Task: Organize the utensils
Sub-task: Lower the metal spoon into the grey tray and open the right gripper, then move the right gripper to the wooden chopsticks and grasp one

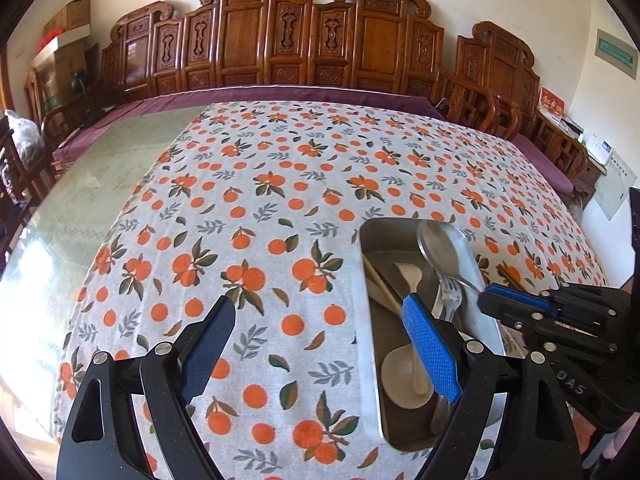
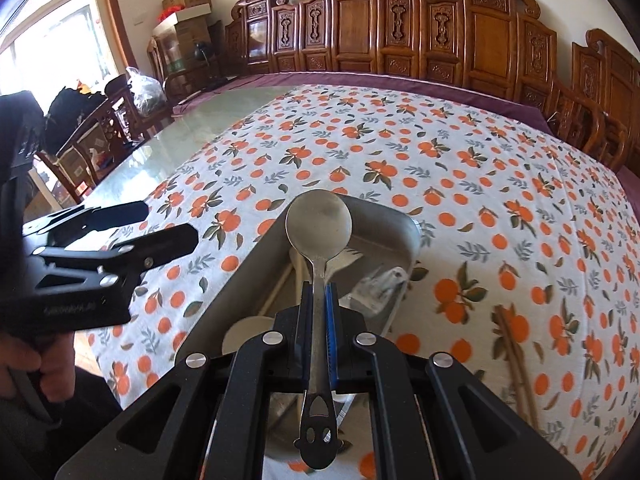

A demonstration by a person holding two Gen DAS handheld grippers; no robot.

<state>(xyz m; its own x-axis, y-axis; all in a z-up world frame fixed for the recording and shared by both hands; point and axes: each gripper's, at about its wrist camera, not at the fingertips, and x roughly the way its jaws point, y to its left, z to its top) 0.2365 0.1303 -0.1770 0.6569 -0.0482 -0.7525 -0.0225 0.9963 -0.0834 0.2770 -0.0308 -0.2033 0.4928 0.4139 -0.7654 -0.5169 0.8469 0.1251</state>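
Note:
My right gripper [image 2: 319, 292] is shut on the handle of a metal spoon [image 2: 319, 220], holding it bowl-forward above the steel tray [image 2: 240, 280]. In the left wrist view the same metal spoon [image 1: 440, 248] hangs over the tray [image 1: 363, 320], with the right gripper [image 1: 490, 296] coming in from the right. The tray holds a white ceramic spoon [image 1: 404, 376], a fork [image 1: 450, 296] and pale chopsticks [image 1: 380, 284]. My left gripper [image 1: 320, 340] is open and holds nothing; its right finger [image 1: 428, 344] hangs over the tray and its left finger over the cloth.
An orange-print tablecloth [image 1: 280, 184] covers most of the glass-topped table [image 1: 120, 152]. A pair of brown chopsticks [image 2: 512, 344] lies on the cloth right of the tray. Carved wooden chairs [image 1: 304, 40] line the far side. A hand [image 2: 52, 376] grips the left tool.

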